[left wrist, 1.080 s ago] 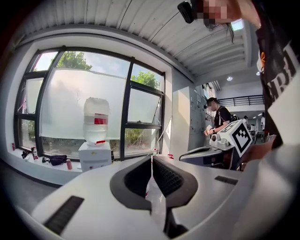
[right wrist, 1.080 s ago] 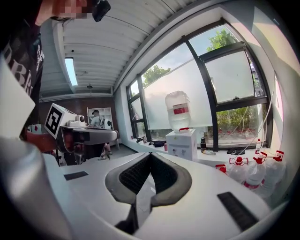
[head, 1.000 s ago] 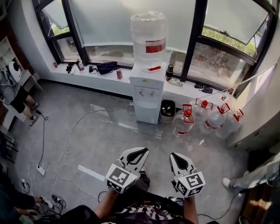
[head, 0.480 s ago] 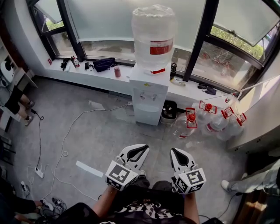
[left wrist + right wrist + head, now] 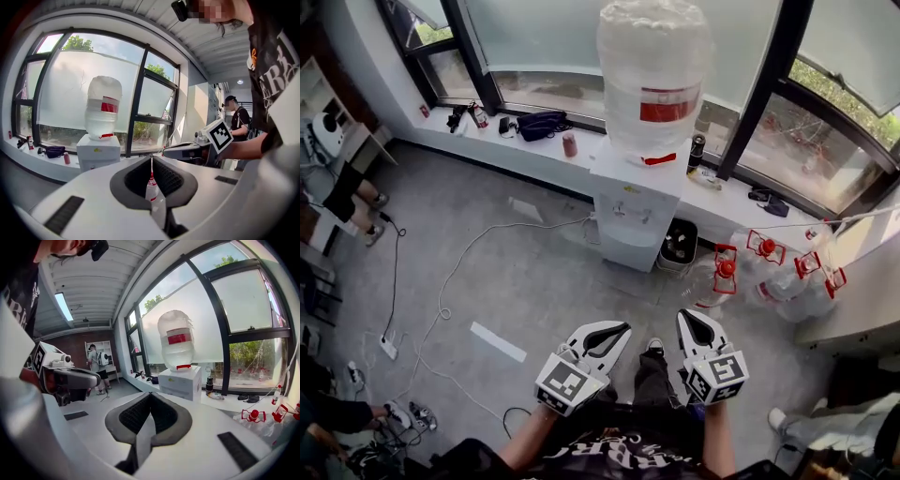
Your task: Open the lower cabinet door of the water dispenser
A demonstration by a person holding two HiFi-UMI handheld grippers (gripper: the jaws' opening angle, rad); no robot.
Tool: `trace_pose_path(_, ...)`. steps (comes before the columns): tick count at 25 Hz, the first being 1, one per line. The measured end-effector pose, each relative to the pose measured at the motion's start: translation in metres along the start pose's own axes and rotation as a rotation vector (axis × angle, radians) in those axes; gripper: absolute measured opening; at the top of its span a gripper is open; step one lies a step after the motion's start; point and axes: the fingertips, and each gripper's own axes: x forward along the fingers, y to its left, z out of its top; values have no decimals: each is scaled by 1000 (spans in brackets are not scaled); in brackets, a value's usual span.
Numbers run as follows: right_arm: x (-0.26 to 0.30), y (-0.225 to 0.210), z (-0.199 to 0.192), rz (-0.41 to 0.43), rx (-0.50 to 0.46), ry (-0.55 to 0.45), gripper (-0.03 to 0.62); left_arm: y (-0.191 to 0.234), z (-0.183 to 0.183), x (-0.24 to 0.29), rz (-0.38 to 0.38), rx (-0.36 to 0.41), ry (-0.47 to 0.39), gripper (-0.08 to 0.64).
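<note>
The white water dispenser stands against the window ledge with a large clear bottle on top. Its lower cabinet door faces me and is closed. Both grippers are held low in front of me, well short of the dispenser and pointing at it. My left gripper is shut and holds nothing, and so is my right gripper. In the left gripper view the dispenser sits left of the closed jaw tips. In the right gripper view the dispenser lies just beyond the closed tips.
Several clear water jugs with red caps crowd the floor right of the dispenser, with a black bin beside it. Cables and a power strip lie at the left. A person stands at the far left.
I have walked toward the dispenser, which now looks larger and closer. Both grippers came forward with me, and their jaws stayed shut.
</note>
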Motion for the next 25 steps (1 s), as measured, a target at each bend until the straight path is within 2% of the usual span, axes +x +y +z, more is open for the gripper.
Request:
trace_pose_path(5, 49, -61, 7, 97, -76, 63, 14, 29, 9, 56, 97, -25, -27, 20)
trace_pose_path(8, 78, -102, -1, 139, -99, 96, 15, 39, 11, 95, 114, -15, -23, 20)
trace_pose_path(12, 116, -157, -29, 154, -110, 145, 17, 44, -1, 142, 128, -1, 31, 20)
trace_pose_path(19, 199, -242, -106, 128, -43, 194, 21, 60, -45, 221, 112, -66, 104, 20)
trace_pose_path(25, 275, -279, -188, 118, -39, 240, 67, 92, -102, 278, 78, -80, 137, 20)
